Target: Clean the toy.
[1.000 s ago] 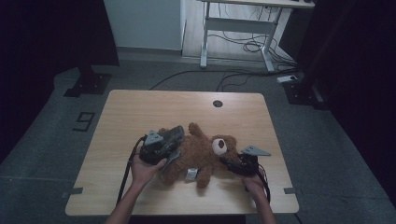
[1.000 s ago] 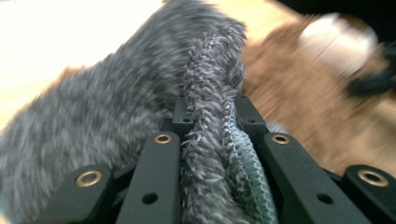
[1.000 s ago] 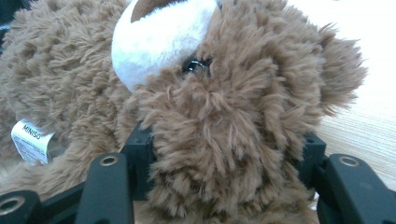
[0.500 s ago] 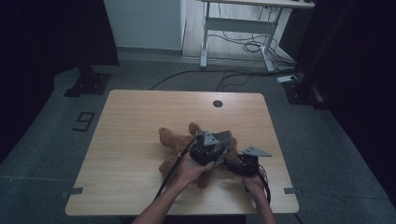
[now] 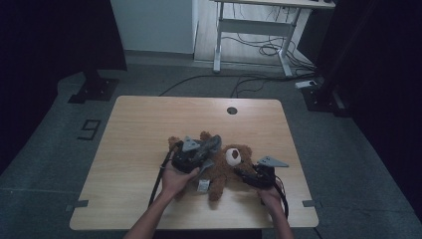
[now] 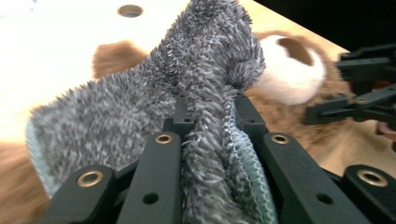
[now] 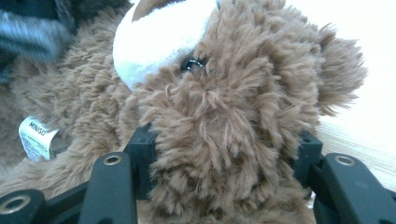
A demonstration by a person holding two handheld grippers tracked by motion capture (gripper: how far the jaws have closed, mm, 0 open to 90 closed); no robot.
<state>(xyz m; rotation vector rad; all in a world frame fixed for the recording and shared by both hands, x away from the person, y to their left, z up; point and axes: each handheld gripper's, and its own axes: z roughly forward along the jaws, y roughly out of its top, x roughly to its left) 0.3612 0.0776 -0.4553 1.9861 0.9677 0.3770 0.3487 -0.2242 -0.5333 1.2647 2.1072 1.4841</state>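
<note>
a brown teddy bear (image 5: 226,167) lies on its back on the wooden surface (image 5: 144,129), toward the near edge and a bit right of the middle, with its white muzzle (image 5: 233,157) facing up. the left hand-held gripper (image 5: 195,154) sits over the bear's body, held by the person's left hand (image 5: 175,179). in the left gripper view its jaws are squeezed in on a fuzzy grey cloth (image 6: 205,107) with a pale green edge, which bunches up between them and flops over the bear's belly. the bear's muzzle (image 6: 289,70) shows just past the cloth, and the other gripper's black jaws (image 6: 359,88) poke in from the right of that view.

the right hand-held gripper (image 5: 251,175) is at the bear's head, with the right hand (image 5: 271,196) behind it near the surface's front edge. in the right gripper view the jaws are spread fairly wide with the furry head (image 7: 224,126) packed between them, fur pressing against both inner faces, so it looks like it's got the head pinched. one dark eye (image 7: 192,63) peeks out beside the muzzle. a small white tag (image 7: 37,137) reading "miniso" hangs off the bear's side, and it also shows near the bear's leg in the high view. a round hole (image 5: 231,110) sits in the surface near the far edge.
</note>
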